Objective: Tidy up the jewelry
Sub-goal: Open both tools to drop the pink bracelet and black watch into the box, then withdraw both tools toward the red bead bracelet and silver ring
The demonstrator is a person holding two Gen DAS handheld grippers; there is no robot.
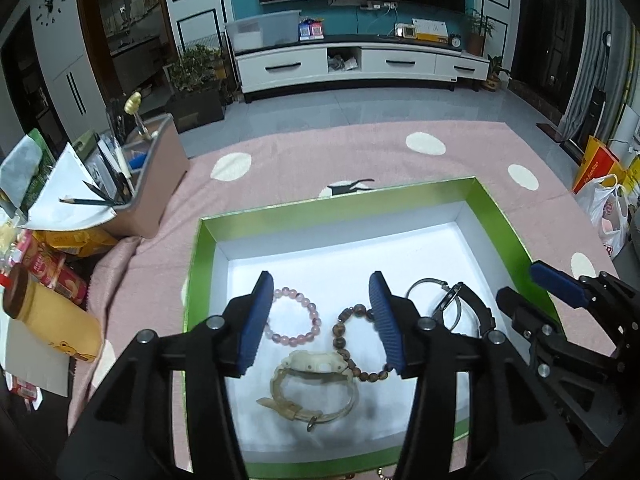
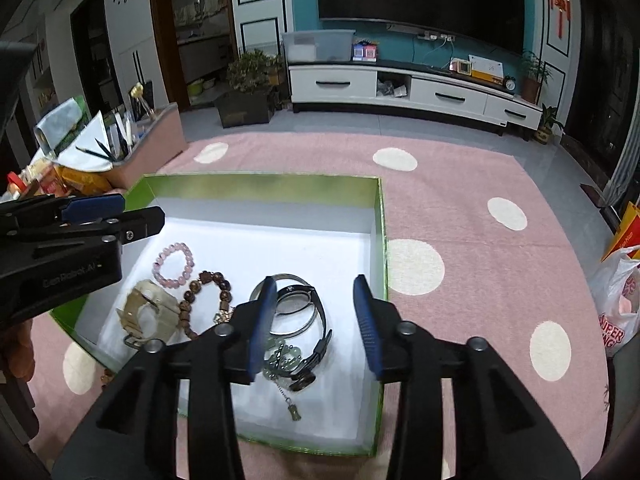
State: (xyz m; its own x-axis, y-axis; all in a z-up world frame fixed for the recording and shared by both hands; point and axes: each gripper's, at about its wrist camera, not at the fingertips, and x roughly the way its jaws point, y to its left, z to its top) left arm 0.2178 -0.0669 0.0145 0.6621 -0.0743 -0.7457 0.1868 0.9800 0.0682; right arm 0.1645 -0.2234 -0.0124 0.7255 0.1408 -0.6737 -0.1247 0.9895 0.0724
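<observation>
- Both tongs hover over the green box [image 2: 378, 236], spread wide and holding nothing: left tongs [image 1: 320, 320] above the box's 9 o'clock half, right tongs [image 2: 316, 324] above its middle.
- Jewelry lies loose on the white floor of the box: a pink bead bracelet [image 2: 174, 264], a brown bead bracelet [image 2: 208, 300] and a cream watch [image 2: 148, 316] toward 9 o'clock; a silver bangle [image 2: 298, 312], a black watch [image 2: 316, 344] and a jade pendant on a chain [image 2: 280, 356] overlapping near the centre.
- My judgement: the gathering step looks largely done, with tidying under way. A few beads [image 1: 382, 474] show just outside the 6 o'clock wall; what they belong to I cannot tell.
- Next move probably calls for the right tongs to drop and pinch one thin piece from the tangled pile without dragging its neighbours.
- Box sits on a pink spotted rug [image 2: 460, 208]; a pen organizer [image 1: 140, 184] stands at 10 o'clock.
</observation>
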